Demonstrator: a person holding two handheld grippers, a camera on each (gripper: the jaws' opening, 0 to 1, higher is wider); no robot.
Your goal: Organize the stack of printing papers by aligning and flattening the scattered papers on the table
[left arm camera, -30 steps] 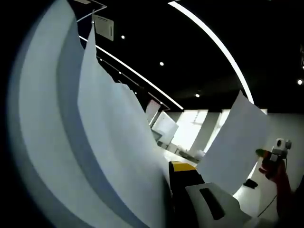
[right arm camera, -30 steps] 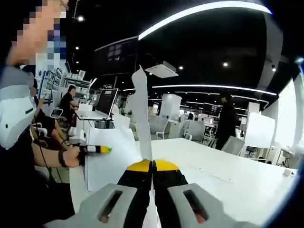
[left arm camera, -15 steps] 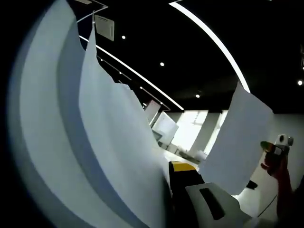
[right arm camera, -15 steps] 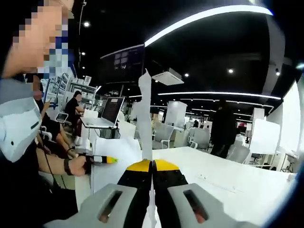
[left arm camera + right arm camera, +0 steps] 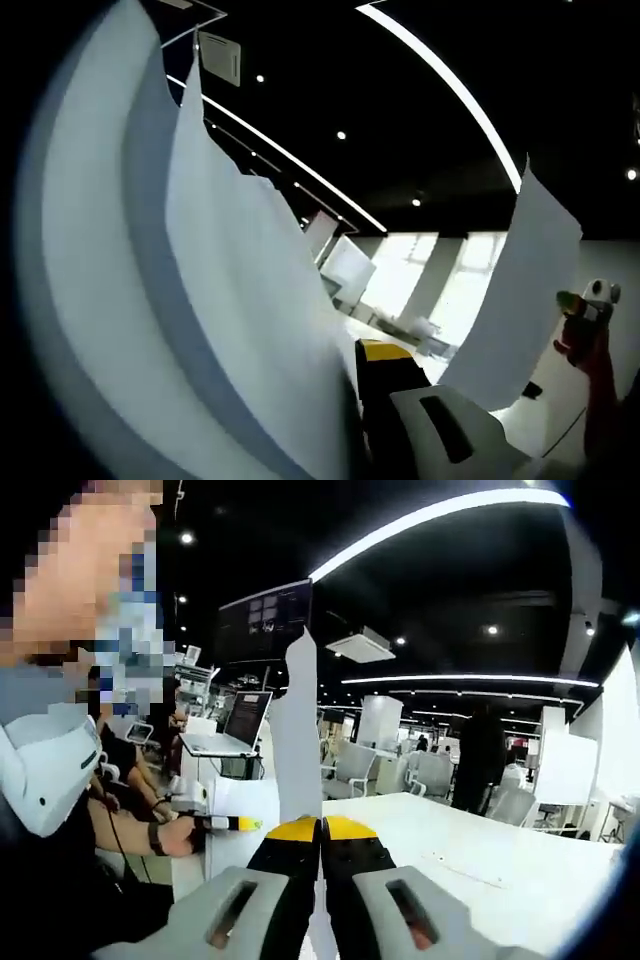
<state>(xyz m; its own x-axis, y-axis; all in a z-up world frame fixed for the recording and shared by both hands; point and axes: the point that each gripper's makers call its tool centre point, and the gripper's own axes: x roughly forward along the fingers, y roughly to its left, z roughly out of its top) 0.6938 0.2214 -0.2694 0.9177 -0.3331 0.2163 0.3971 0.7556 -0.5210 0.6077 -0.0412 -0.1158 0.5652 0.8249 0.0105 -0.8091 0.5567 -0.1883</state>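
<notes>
Though pinched edge-on, thin white paper [image 5: 297, 740].

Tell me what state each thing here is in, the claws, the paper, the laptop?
Right claw: shut on a paper sheet, held upright, edge-on.
Left claw: pressed against the paper stack; closure hidden.
Paper stack: lifted, fanned, uneven edges.
Laptop: open on a desk behind.

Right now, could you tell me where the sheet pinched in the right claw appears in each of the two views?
Left gripper view: the sheet stands at the right, beside the right claw.
Right gripper view: the sheet rises edge-on at centre, straight up from the closed yellow tips of the right claw.
Shared landmark: the white table, seen low at the right in the left gripper view.
</notes>
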